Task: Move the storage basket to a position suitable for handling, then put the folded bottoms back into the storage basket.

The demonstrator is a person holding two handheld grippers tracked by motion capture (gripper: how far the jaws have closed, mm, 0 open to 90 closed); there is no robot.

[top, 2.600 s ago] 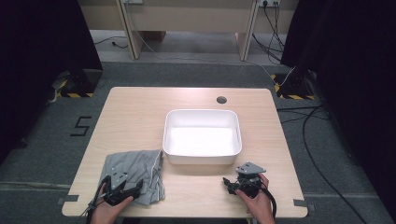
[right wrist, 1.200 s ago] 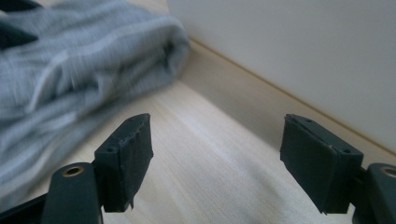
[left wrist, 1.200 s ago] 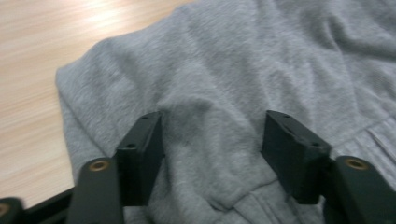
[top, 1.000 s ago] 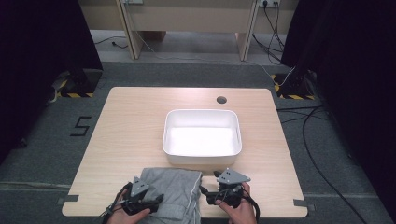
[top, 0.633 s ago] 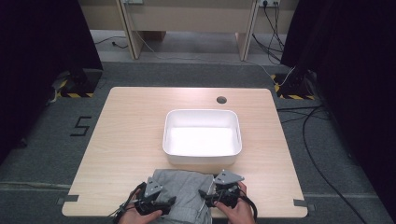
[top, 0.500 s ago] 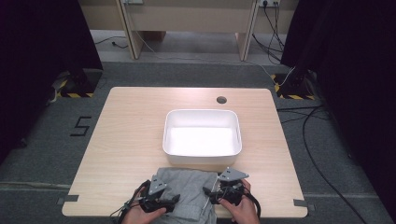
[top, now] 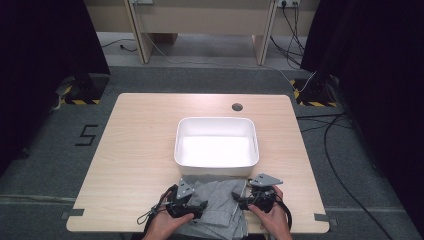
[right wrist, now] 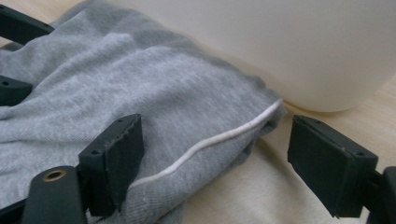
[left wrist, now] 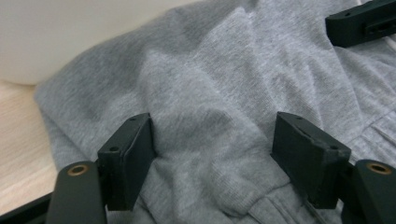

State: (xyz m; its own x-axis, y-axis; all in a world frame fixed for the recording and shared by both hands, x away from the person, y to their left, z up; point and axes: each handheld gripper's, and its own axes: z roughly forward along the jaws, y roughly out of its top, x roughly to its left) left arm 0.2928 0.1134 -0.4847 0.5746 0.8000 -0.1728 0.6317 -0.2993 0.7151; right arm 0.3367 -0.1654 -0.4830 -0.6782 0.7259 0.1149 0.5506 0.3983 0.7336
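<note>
A crumpled grey garment lies at the table's front edge, just in front of the white tub. My left gripper rests on its left side. In the left gripper view it is open, with a raised fold of the grey cloth between the jaws. My right gripper stands at the garment's right edge. It is open too: one jaw sits over the cloth, the other over bare wood. A white drawstring runs along the hem there.
The tub wall stands right behind the garment's far edge. A round cable hole sits near the table's far edge. Bare wood spreads to the left and right of the tub. Cables trail on the floor at the right.
The garment has slid from the front left corner to the front centre, below the tub. Both grippers have drawn in to either side of it. Over the last half second little has moved.
</note>
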